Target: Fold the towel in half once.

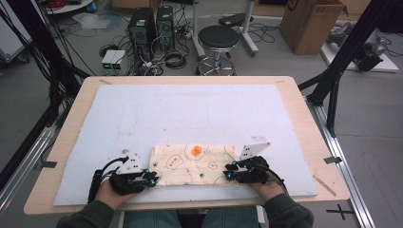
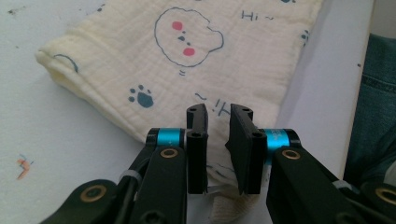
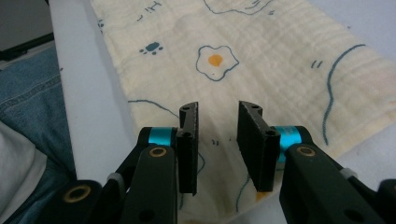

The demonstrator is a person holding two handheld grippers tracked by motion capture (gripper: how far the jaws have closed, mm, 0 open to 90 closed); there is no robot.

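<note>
A folded cream cloth (image 1: pixel 195 164) printed with eggs, paws and faces lies near the front edge of the white foam board (image 1: pixel 190 109). My left gripper (image 1: pixel 151 179) sits at the cloth's left front corner. In the left gripper view the cloth (image 2: pixel 187 60) lies under the left gripper (image 2: pixel 218 114), whose jaws stand a narrow gap apart over the hem. My right gripper (image 1: pixel 229 172) is at the cloth's right front corner. In the right gripper view the right gripper (image 3: pixel 218 109) hangs open over the cloth (image 3: pixel 261 51), with nothing held.
The board covers a wooden table (image 1: pixel 304 123). Beyond the table stand a black stool (image 1: pixel 218 38), computer towers (image 1: pixel 142 26), a cardboard box (image 1: pixel 309 23) and black frame legs (image 1: pixel 342 61). The person's jeans (image 2: pixel 373 93) are close to the table's front edge.
</note>
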